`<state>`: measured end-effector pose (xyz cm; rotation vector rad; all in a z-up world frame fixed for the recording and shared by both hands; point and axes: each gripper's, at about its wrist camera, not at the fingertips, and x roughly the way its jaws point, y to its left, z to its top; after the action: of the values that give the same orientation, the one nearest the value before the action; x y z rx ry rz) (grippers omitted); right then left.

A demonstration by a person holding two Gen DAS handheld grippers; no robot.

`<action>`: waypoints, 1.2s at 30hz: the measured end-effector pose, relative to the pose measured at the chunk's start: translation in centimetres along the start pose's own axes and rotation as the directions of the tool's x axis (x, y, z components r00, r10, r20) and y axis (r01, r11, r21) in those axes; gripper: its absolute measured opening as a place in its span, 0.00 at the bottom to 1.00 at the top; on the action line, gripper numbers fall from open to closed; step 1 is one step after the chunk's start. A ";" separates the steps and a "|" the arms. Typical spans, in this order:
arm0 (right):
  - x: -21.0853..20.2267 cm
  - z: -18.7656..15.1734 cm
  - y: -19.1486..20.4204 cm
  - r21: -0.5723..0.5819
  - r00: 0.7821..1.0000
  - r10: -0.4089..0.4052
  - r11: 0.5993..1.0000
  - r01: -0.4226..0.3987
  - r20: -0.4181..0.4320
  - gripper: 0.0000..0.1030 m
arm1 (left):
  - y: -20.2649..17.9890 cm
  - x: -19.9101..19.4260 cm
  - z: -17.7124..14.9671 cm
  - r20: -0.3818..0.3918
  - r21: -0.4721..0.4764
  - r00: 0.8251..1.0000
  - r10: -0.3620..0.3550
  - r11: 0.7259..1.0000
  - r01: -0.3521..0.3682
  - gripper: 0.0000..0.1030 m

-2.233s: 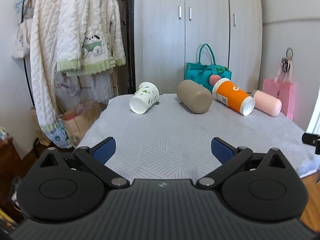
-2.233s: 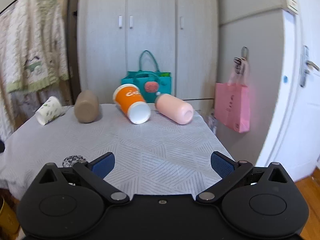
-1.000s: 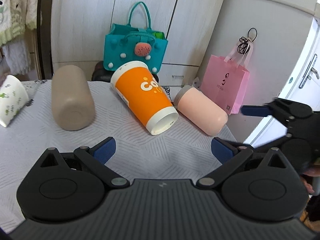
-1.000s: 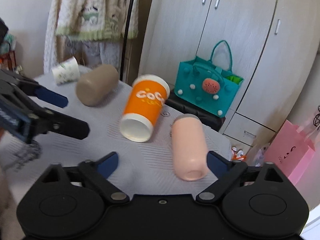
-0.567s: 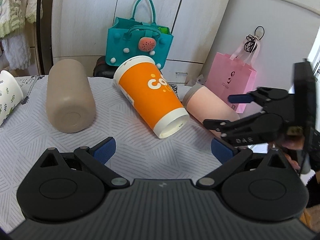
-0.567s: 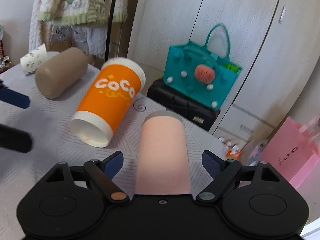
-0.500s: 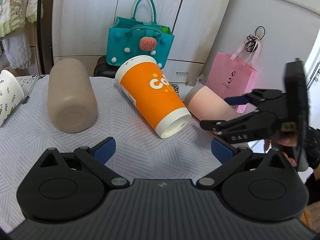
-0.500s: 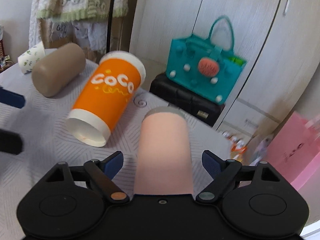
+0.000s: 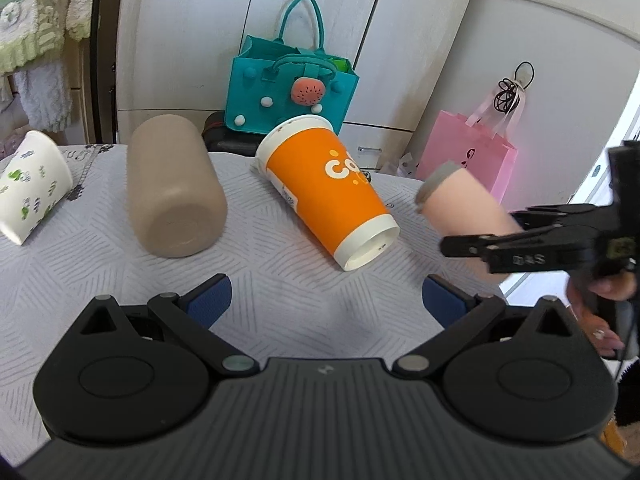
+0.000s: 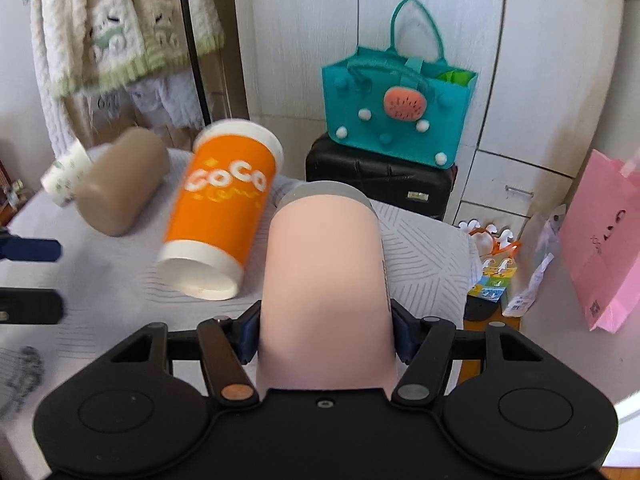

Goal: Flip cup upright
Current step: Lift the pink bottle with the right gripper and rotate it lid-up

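Clamping the pink cup (image 10: 324, 280) near its closed bottom end, my right tongs (image 10: 324, 336) now have both blue pads pressed against its sides; half a second ago those same pads stood wide apart with the cup lying loose between them. From the left wrist view the cup's grey-rimmed mouth end looks raised off the cloth, though the blur there keeps me from being sure it is fully clear. I read that as the grasp being made and the lift just starting, so the turn to upright is what remains.

My left tongs (image 9: 326, 300) are spread wide with nothing between them, held low over the desk (image 9: 280, 280) in front of the orange Coco cup (image 9: 332, 188), which lies on its side with its white base toward me. Just beside it on the left lies the tan tumbler (image 9: 174, 184), also on its side, and further left the white cup with green leaves (image 9: 32, 184), tipped over too. All three look untouched.

Beyond the desk's far edge a teal felt bag (image 10: 400, 96) sits on a black case (image 10: 380, 180), and a pink paper bag (image 9: 468, 152) hangs by the wall. Knitted cardigans (image 10: 120, 32) hang on a rail at left.

The cup's smooth side may slip as it rotates.
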<state>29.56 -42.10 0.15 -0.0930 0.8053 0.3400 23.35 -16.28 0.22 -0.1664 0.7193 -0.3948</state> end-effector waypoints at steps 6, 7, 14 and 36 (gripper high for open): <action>-4.9 -0.9 3.9 -0.047 0.998 -0.020 0.999 0.023 0.065 0.65 | 0.8 -3.1 -1.1 0.018 -0.010 1.000 0.000 1.000 0.001 1.00; -5.7 -0.9 4.8 -0.052 0.997 -0.003 0.999 0.007 0.073 0.65 | 1.1 -3.8 -1.3 0.020 -0.014 1.000 0.002 1.000 -0.001 1.00; -8.1 -1.5 11.3 -0.064 0.990 0.132 0.990 -0.128 0.052 0.65 | 5.5 -8.3 -3.0 0.033 -0.076 0.999 0.037 0.997 -0.034 1.00; 1.0 -2.2 24.6 -0.140 0.978 0.141 0.977 -0.163 -0.156 0.71 | 14.6 -10.3 -5.2 -0.004 -0.228 1.000 -0.008 0.974 0.007 1.00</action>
<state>20.50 -19.15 -0.95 -0.2013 0.9328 0.5446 17.13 1.13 -1.49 -0.3856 0.7681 -0.3194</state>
